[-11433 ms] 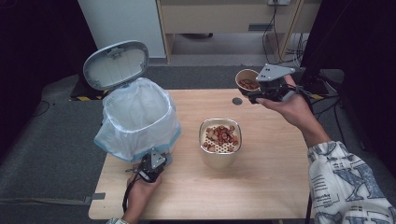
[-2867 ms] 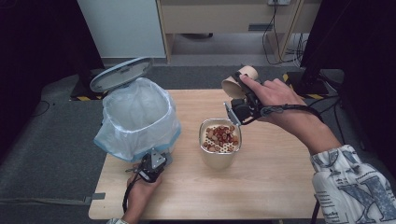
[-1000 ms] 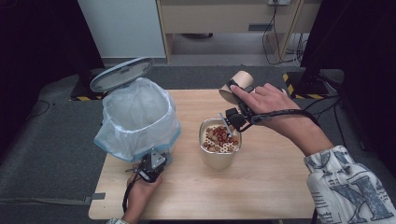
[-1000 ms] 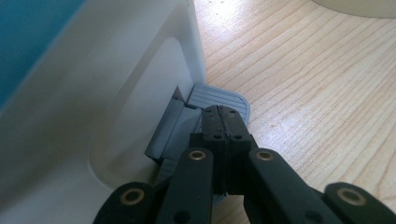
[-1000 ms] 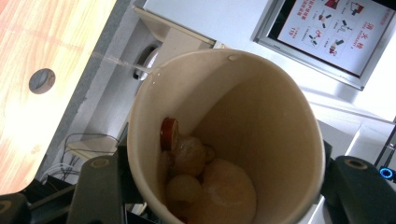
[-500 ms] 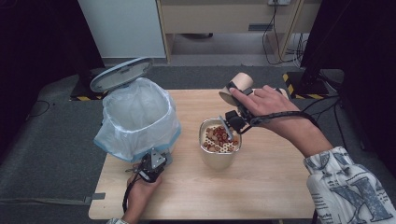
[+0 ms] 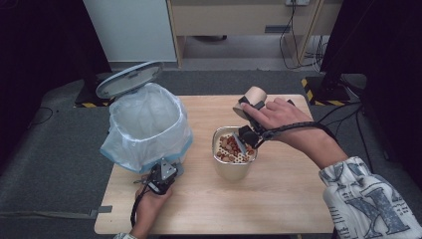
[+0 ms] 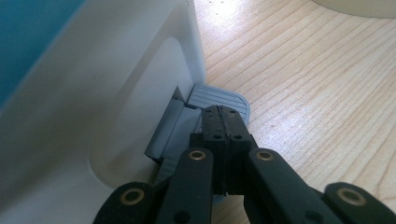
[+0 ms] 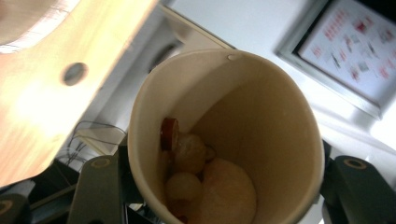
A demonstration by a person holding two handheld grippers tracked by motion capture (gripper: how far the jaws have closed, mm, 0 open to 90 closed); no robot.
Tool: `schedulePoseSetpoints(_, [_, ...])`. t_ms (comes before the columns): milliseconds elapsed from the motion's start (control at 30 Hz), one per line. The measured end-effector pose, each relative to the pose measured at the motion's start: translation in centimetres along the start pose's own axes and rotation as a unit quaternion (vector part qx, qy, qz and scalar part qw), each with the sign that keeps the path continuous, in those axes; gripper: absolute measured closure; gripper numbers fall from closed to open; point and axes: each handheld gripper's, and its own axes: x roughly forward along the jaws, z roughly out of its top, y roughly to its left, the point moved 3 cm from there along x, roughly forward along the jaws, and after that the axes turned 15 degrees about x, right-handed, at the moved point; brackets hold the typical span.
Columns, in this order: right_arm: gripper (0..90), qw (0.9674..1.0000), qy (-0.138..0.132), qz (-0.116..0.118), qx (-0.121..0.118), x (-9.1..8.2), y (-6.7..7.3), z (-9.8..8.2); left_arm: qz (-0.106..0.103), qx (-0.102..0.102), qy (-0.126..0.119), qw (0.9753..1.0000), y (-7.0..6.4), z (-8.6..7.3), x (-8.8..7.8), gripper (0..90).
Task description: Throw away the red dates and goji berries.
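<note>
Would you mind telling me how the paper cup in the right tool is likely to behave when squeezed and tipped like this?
The paper cup looks thin-walled, so it probably flexes and could crush under a hard squeeze. It seems light: only a few food pieces remain inside. Held tilted above the strainer pot, those pieces would likely slide out, and the smooth tapered wall might slip in the right tool.

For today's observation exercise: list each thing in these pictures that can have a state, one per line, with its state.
Paper cup: tipped over the strainer pot, a few food pieces left inside.
Strainer pot: upright, holding food.
Bin: lid raised, bag lined.
Bin pedal: under the left tongs' tips.
Left tongs: shut.
Right tongs: shut on the paper cup.
</note>
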Motion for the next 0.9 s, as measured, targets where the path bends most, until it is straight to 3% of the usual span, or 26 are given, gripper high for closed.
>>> schedulePoseSetpoints(33, [38.8, 0.9999, 0.001, 0.001, 0.012, 0.0, 0.1, 0.0, 0.0, 0.0, 0.0, 1.0, 0.0, 0.0, 0.0, 89.3])
schedulePoseSetpoints(67, [38.8, 0.9988, 0.003, -0.014, 0.046, 0.1, -0.6, -0.4, 0.0, 0.0, 0.0, 1.0, 0.0, 0.0, 0.0, 89.3])
schedulePoseSetpoints(100, [38.8, 0.9981, 0.003, -0.014, 0.059, 0.2, -0.7, -0.5, 0.0, 0.001, 0.0, 1.0, 0.0, 0.0, 0.0, 89.3])
schedulePoseSetpoints(200, [38.8, 0.9999, 0.0, 0.011, 0.0, 0.4, 0.9, 0.2, 0.0, 0.0, 0.0, 1.0, 0.0, 0.0, 0.0, 89.2])
schedulePoseSetpoints(267, [38.8, 0.9994, 0.001, -0.001, 0.034, 0.4, 0.6, 0.1, 0.0, 0.0, 0.0, 1.0, 0.0, 0.0, 0.0, 89.2])
schedulePoseSetpoints(300, [38.8, 0.9996, 0.004, 0.005, 0.026, 0.6, 0.8, 0.1, 0.001, 0.001, 0.0, 1.0, 0.0, 0.0, 0.0, 89.2])
schedulePoseSetpoints(333, [38.7, 0.9999, 0.008, 0.014, -0.004, 0.8, 1.4, 0.2, 0.0, 0.0, 0.0, 1.0, 0.0, 0.0, 0.0, 89.2])
schedulePoseSetpoints(367, [38.6, 0.9997, 0.012, 0.018, -0.015, 0.8, 1.5, 0.3, 0.0, 0.0, 0.0, 1.0, 0.0, 0.0, 0.0, 89.2])
schedulePoseSetpoints(467, [38.5, 0.9993, 0.004, 0.003, 0.038, 0.8, 0.9, 0.0, 0.0, 0.0, -0.001, 1.0, 0.0, 0.0, 0.0, 89.2])
schedulePoseSetpoints(500, [38.5, 0.9989, 0.006, 0.002, 0.046, 0.7, 0.6, -0.1, 0.0, 0.0, 0.0, 1.0, 0.0, 0.0, 0.0, 89.2])
schedulePoseSetpoints(600, [38.6, 0.9998, -0.001, 0.018, -0.002, 0.6, 1.5, 0.6, 0.0, 0.0, 0.001, 1.0, 0.0, 0.0, 0.0, 89.2])
schedulePoseSetpoints(633, [38.7, 0.9998, 0.007, 0.015, -0.007, 0.7, 1.3, 0.4, 0.0, 0.0, -0.001, 1.0, 0.0, 0.0, 0.0, 89.2])
schedulePoseSetpoints(667, [38.9, 0.9991, 0.011, -0.001, 0.04, 0.8, 0.4, -0.2, 0.0, 0.0, -0.001, 1.0, 0.0, 0.0, 0.0, 89.2])
schedulePoseSetpoints(700, [39.1, 0.9978, 0.013, -0.007, 0.065, 0.9, 0.1, -0.5, 0.0, 0.0, -0.001, 1.0, 0.0, 0.0, 0.0, 89.2])
schedulePoseSetpoints(733, [39.3, 0.9981, 0.014, -0.001, 0.06, 0.9, 0.3, -0.4, 0.0, 0.001, 0.001, 1.0, 0.0, 0.0, 0.0, 89.2])
schedulePoseSetpoints(767, [39.3, 0.9997, 0.01, 0.02, 0.011, 1.0, 1.5, 0.3, 0.0, 0.001, 0.001, 1.0, 0.0, 0.0, 0.0, 89.2])
schedulePoseSetpoints(800, [39.3, 0.9993, 0.011, 0.032, -0.014, 0.9, 2.4, 0.7, 0.0, 0.0, 0.0, 1.0, 0.0, 0.0, 0.0, 89.2])
schedulePoseSetpoints(833, [39.3, 0.9993, 0.01, 0.033, -0.016, 1.0, 2.5, 0.7, 0.001, 0.0, -0.001, 1.0, 0.0, 0.0, 0.0, 89.2])
schedulePoseSetpoints(867, [39.3, 0.9996, 0.011, 0.027, 0.0, 1.1, 2.1, 0.5, 0.001, 0.001, -0.001, 1.0, 0.0, 0.0, 0.0, 89.2])
schedulePoseSetpoints(900, [39.3, 0.9993, 0.013, 0.013, 0.032, 1.1, 1.7, 0.2, 0.001, 0.0, -0.001, 1.0, 0.0, 0.0, 0.0, 89.2])
